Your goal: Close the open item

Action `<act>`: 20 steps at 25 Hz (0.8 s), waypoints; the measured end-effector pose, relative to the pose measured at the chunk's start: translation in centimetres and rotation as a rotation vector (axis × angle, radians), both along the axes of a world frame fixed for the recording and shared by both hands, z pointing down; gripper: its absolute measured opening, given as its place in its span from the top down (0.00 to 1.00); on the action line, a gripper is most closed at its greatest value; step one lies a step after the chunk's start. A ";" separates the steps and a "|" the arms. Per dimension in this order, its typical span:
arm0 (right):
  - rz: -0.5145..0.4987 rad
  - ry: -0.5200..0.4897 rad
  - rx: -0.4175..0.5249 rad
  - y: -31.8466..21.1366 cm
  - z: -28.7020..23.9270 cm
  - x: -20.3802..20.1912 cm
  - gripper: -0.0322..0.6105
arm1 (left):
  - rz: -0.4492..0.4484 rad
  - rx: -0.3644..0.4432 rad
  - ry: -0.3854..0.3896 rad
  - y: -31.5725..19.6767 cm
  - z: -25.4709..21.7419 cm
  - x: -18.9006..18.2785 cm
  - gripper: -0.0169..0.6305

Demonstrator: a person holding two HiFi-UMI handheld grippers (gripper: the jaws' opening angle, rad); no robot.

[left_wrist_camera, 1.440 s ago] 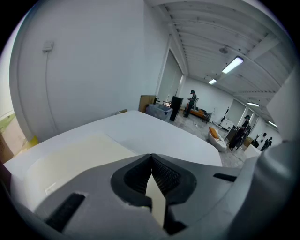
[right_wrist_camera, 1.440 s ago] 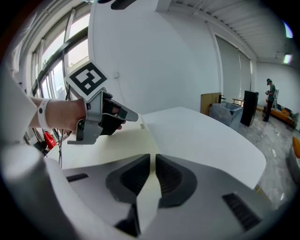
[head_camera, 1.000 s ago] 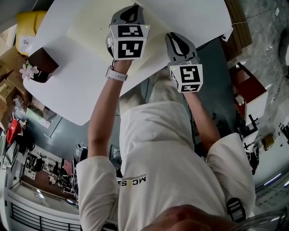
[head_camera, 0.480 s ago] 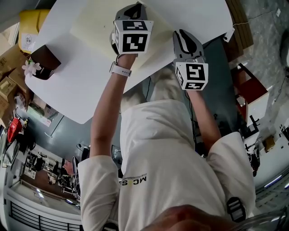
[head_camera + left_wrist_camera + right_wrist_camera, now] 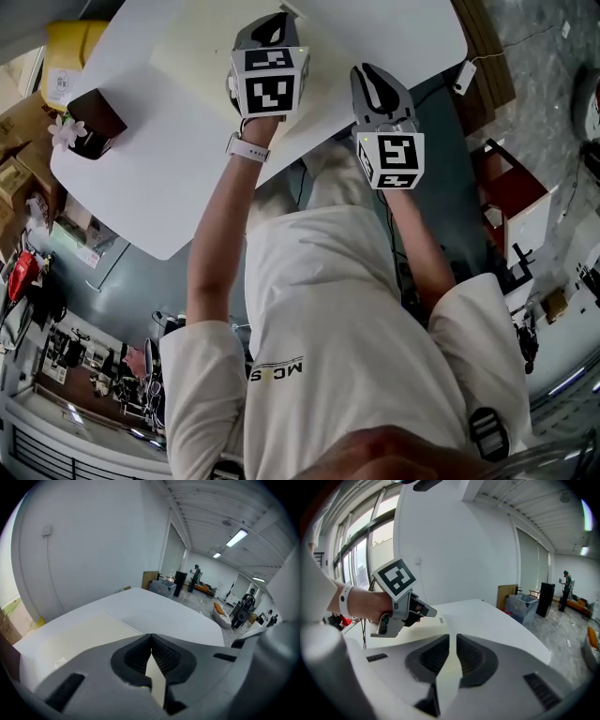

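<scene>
- Folder [image 5: 202,66]: cream, lying flat near the table's [image 5: 141,178] near edge, below my left gripper [image 5: 274,21].
- Left gripper: jaws together and empty. Pushed down like this, it would likely skid the folder instead of lifting a leaf.
- Right gripper [image 5: 367,75]: jaws closing, a slit apart, nothing between them. From the near edge it may miss the thin leaf, or drag the folder off.

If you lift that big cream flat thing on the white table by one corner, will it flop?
Probably a bit: the cream sheet looks very thin and lies flat on the white table. Pushed, it would likely slide easily, since the tabletop looks smooth. Its material I can't tell.
</scene>
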State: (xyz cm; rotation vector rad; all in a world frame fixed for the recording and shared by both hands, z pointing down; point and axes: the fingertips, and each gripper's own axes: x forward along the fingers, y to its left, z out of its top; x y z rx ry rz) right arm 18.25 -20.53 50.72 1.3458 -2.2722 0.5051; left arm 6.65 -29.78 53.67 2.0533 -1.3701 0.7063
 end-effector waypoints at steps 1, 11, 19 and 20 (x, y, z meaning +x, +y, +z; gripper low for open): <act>-0.005 0.000 0.006 0.1 -0.3 -0.1 0.86 | -0.007 0.000 0.006 0.4 -0.3 -0.2 0.93; -0.034 0.009 0.052 1.5 -3.8 -1.5 0.93 | -0.058 0.058 0.029 5.9 -5.2 -2.7 0.93; -0.126 0.024 0.125 3.7 -8.0 -3.5 0.93 | -0.124 0.162 0.053 10.5 -10.8 -5.3 0.93; -0.144 0.024 0.130 4.1 -8.4 -3.7 0.93 | -0.129 0.179 0.052 11.2 -11.6 -5.5 0.94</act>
